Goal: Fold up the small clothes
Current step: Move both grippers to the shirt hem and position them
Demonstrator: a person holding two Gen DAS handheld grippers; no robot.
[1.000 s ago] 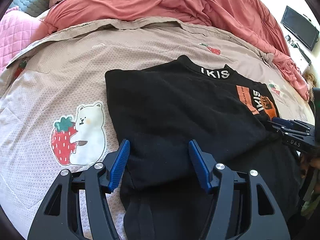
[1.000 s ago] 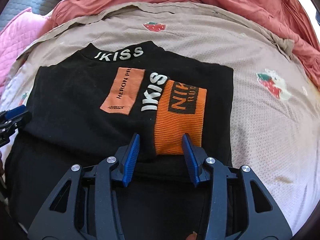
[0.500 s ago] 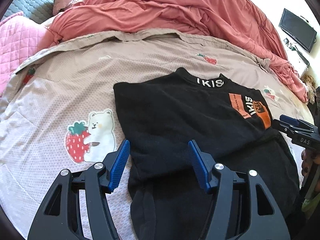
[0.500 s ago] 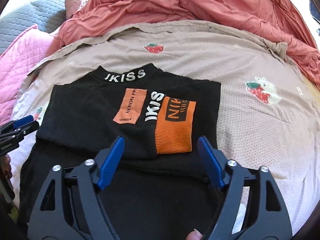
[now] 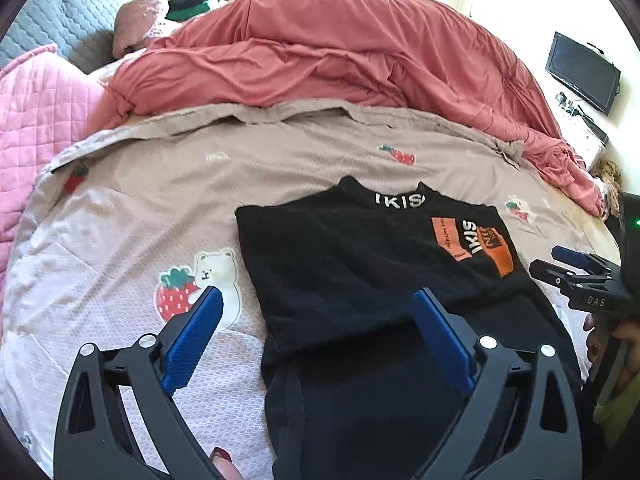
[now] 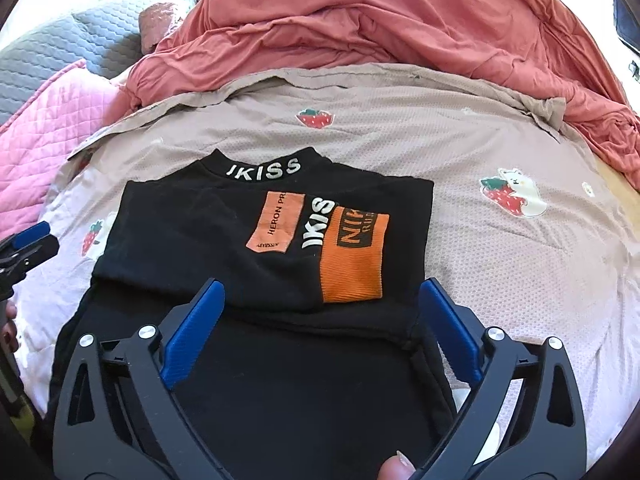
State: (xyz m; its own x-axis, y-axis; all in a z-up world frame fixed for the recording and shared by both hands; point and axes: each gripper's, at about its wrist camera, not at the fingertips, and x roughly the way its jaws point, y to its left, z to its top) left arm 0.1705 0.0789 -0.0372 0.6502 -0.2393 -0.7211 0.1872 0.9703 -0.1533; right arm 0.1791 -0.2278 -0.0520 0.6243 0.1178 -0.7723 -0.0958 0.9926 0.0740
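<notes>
Risk first: my left gripper (image 5: pixel 316 332) and right gripper (image 6: pixel 320 324) are both opening, jaws spread wide, pads clear of cloth, nothing held in either. Beneath them the black top (image 6: pixel 224 240) lies on the bed sheet (image 6: pixel 500 280), its upper part doubled down over the lower, collar lettering facing up at the far end. The near fold edge looks loose and thick, so I judge it could spring back or slide if I catch it with a pad. The bare lower portion nearest me is unfolded; grabbing one layer only would drag the stack askew. The quilted sheet may ruck under a pull.

Counts, near to far:
- grippers: two
- black tops: one
- orange patches on it: two
- bear-and-strawberry prints on the sheet: two seen, one per side, plus some lone strawberries
- red duvet (image 5: pixel 340 52): one, heaped beyond
- pink quilt (image 5: pixel 36 120): one
- monitor (image 5: pixel 582 72): one, far right.
</notes>
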